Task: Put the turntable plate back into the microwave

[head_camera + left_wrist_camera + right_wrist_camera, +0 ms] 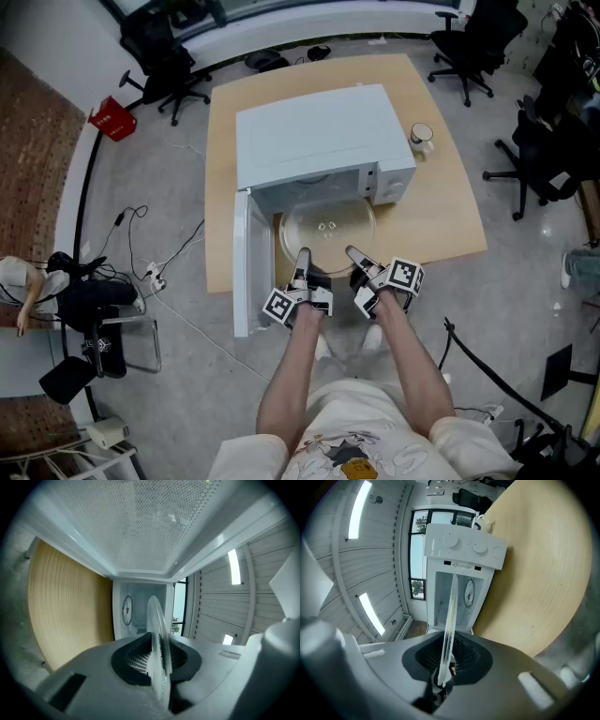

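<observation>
The white microwave [319,141] stands on a wooden table [450,220] with its door [242,272] swung open to the left. The clear glass turntable plate [328,230] lies level just in front of the open cavity, part of it under the top edge. My left gripper [303,255] is shut on the plate's near rim at the left. My right gripper [353,253] is shut on the near rim at the right. In the left gripper view the plate [158,644] shows edge-on between the jaws, with the cavity [138,611] ahead. In the right gripper view the plate [450,620] also stands edge-on in the jaws.
A mug [422,138] sits on the table right of the microwave, next to its knob panel [464,545]. Office chairs [473,42] stand around the table. A red bin [112,119] and cables [155,272] lie on the floor at the left.
</observation>
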A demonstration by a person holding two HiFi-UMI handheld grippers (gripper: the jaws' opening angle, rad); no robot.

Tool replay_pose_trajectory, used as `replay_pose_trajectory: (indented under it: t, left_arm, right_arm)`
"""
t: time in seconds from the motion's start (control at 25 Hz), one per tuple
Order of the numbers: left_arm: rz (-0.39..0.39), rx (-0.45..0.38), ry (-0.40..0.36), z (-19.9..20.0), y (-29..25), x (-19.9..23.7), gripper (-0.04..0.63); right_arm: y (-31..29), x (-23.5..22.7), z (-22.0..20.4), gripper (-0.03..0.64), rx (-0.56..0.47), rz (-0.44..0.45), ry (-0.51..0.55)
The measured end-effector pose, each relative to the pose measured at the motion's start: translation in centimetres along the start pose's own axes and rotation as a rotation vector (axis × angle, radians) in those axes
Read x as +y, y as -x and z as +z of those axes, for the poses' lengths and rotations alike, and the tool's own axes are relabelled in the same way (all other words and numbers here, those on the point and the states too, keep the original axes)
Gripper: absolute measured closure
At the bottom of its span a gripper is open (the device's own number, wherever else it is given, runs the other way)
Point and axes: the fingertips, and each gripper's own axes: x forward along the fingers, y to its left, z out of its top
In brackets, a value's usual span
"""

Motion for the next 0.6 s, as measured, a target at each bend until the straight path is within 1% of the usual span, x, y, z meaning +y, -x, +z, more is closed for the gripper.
replay_pose_trajectory:
  t: [0.48,0.6]
  left_arm:
    - [-0.013,0.007,-0.004,-0.3,-0.3,-1.0,0.568]
    - [-0.015,0.001,-0.001,-0.3,-0.2,-1.1,0.568]
  right_arm:
    - [0.2,0.9,0.3,0.571,-0.007,0.017,0.011]
    - [0.0,1.4,0.4,0.572,0.0,0.062,0.047]
